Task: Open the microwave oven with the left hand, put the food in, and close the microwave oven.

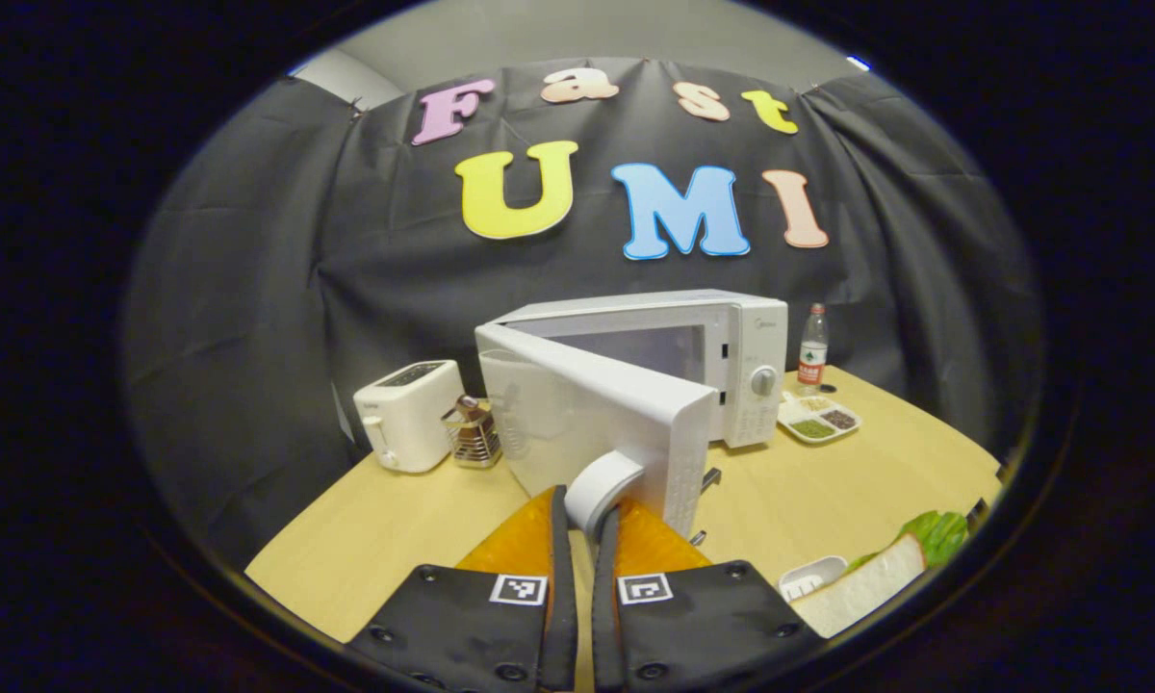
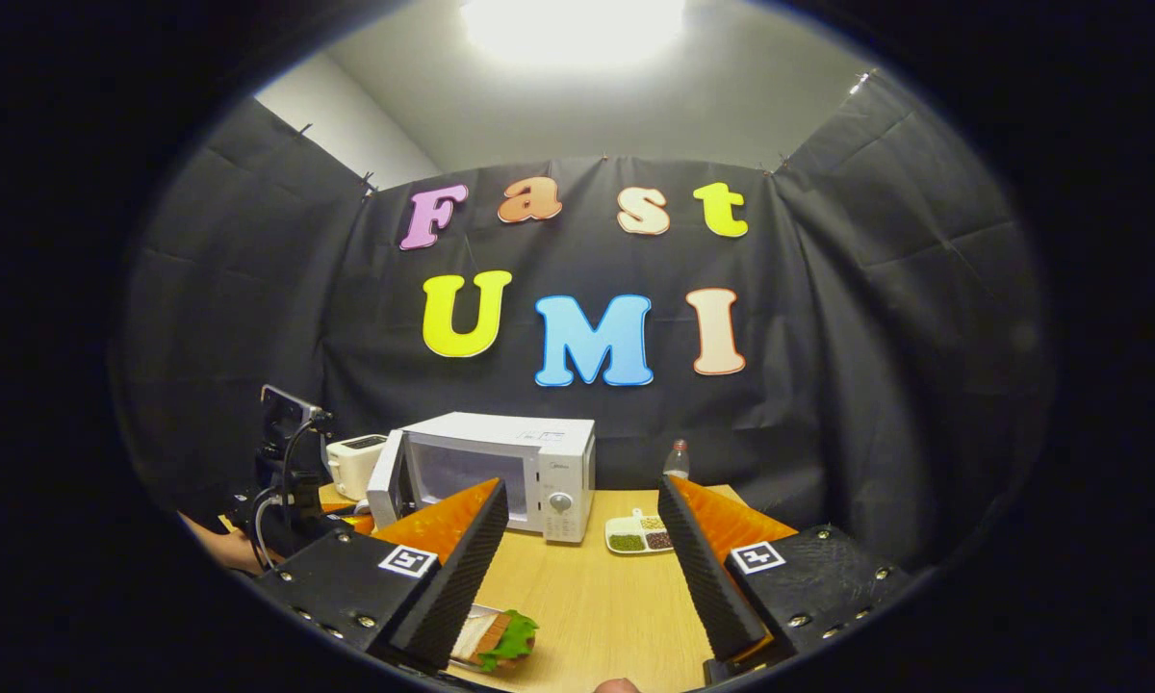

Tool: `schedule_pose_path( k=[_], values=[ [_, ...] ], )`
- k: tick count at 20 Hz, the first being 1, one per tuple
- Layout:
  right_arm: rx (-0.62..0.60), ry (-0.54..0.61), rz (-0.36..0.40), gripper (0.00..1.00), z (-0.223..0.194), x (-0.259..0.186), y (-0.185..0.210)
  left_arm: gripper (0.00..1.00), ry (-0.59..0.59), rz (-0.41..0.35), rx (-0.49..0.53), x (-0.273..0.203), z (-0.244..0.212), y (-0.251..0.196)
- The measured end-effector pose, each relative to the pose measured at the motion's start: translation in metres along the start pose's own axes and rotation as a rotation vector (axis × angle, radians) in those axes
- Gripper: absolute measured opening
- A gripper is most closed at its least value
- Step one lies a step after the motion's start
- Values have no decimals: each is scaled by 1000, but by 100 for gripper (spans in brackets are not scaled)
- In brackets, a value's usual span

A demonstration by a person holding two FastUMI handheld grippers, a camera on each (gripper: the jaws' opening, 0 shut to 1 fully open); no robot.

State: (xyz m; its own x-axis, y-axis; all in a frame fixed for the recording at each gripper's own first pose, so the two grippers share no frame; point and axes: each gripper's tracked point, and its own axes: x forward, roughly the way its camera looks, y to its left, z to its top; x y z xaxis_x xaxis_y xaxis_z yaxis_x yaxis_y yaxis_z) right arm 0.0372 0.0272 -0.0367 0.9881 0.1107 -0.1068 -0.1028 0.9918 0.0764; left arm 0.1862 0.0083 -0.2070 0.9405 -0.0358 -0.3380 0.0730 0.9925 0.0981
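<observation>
Microwave door (image 1: 604,414) half-open, handle (image 1: 599,486) clamped by left gripper (image 1: 582,525).

A light wooden table (image 1: 828,481) with a smooth, pale yellow top carries everything. Toward its back stands a white microwave oven (image 1: 731,366), its door (image 1: 597,423) swung open toward the front. Left of it, near the table's far left corner, sits a white toaster (image 1: 409,414), and just beside that a small metal wire holder (image 1: 472,433). To the right of the microwave oven lies a white divided dish (image 1: 818,419) with green and dark fillings, and behind it a clear plastic bottle (image 1: 812,348) stands upright. At the front right edge rests a sandwich (image 1: 885,573) with green lettuce, on a white tray (image 1: 808,577).
</observation>
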Motion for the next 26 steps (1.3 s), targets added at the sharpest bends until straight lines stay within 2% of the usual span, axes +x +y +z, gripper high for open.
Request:
schedule_pose_path(
  k=[1,6,9,10,14,16,18,21,24,25,26],
  values=[
    [1,5,5,95,-3,2,5,16,3,4,-6,-3,-1,9],
    [1,-4,27,95,2,18,42,12,24,4,-24,-14,-14,53],
    [12,-9,28,95,4,27,67,12,36,16,-58,-17,-22,89],
    [13,-8,31,95,4,29,75,15,42,11,-71,-18,-25,98],
    [14,20,34,95,-5,37,98,9,36,-25,-54,-19,-30,114],
    [29,35,32,95,-8,41,104,10,29,-30,-58,-18,-30,119],
    [35,54,27,95,-12,46,105,17,36,-37,-70,-20,-35,119],
    [52,88,22,95,-23,51,103,23,28,-11,-76,-32,-34,126],
    [81,153,16,95,-38,59,92,29,-29,23,-99,-59,-10,132],
    [90,180,16,95,-45,61,89,36,-66,40,-104,-71,5,138],
    [102,213,18,95,-53,63,84,48,-101,48,-117,-79,19,142]
  ],
)
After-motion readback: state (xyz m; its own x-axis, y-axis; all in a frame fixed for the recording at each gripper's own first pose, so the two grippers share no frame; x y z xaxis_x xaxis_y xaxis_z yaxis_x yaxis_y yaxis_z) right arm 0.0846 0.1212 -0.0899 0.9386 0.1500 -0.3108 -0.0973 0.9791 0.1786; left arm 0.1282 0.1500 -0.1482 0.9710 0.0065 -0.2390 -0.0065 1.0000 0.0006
